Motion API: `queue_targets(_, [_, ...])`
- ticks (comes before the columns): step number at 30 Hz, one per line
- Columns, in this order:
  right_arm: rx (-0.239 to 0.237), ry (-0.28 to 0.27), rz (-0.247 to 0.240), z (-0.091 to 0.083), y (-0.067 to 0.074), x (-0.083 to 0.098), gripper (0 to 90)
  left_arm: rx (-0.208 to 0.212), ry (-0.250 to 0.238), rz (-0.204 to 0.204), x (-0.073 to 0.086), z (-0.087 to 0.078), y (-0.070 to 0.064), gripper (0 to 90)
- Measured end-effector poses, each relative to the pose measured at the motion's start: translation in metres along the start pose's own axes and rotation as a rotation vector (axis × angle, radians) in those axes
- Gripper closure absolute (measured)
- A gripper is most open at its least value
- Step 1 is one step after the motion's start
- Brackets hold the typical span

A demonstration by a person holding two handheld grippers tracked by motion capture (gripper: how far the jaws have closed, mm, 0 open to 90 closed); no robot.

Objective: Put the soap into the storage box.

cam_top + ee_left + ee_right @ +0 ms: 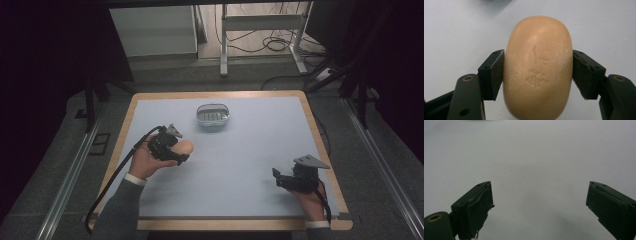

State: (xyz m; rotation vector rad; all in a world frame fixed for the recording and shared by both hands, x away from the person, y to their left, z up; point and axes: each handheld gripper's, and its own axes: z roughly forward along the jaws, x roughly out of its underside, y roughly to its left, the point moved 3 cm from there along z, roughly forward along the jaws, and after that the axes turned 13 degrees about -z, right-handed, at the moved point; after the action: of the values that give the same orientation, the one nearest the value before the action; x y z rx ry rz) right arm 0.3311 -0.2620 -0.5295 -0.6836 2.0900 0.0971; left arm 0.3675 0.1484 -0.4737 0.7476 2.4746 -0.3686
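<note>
Pinching a peach-coloured soap bar (pixel 537 68) across its narrow middle, the left gripper (pixel 172 145) holds it low over the pale tabletop (pixel 250 150), pads pressed on both flanks. Ahead of that gripper and a little to its right sits a clear soap dish (pixel 212 115), likely the bar's destination. A steady, level carry and a gentle squeeze seem wise, since the rounded, chalky bar could slip forward. The right gripper (pixel 289 179) rests near the tabletop's edge, jaws spread wide and holding nothing.
</note>
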Motion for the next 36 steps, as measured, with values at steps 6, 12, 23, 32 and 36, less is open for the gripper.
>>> queue_targets(6, [0.000, 0.002, 0.000, 0.000, 0.000, 0.000, 7.0, -0.011, -0.007, -0.001, -0.004, -0.001, 0.003, 32.0])
queue_targets(12, [-0.003, 0.003, 0.000, 0.000, 0.001, 0.000, 7.0, -0.013, -0.009, 0.003, -0.009, 0.000, 0.003, 32.1])
queue_targets(23, [0.003, 0.002, 0.002, 0.000, 0.000, 0.000, 7.0, -0.016, -0.011, 0.008, -0.017, 0.002, 0.003, 32.2])
queue_targets(32, [0.003, 0.002, 0.002, -0.001, -0.001, 0.000, 7.0, -0.011, -0.021, 0.011, -0.026, 0.002, 0.002, 32.2])
queue_targets(36, [0.002, 0.003, 0.002, -0.001, -0.001, 0.000, 7.0, -0.020, -0.014, 0.015, -0.028, 0.003, 0.002, 32.2])
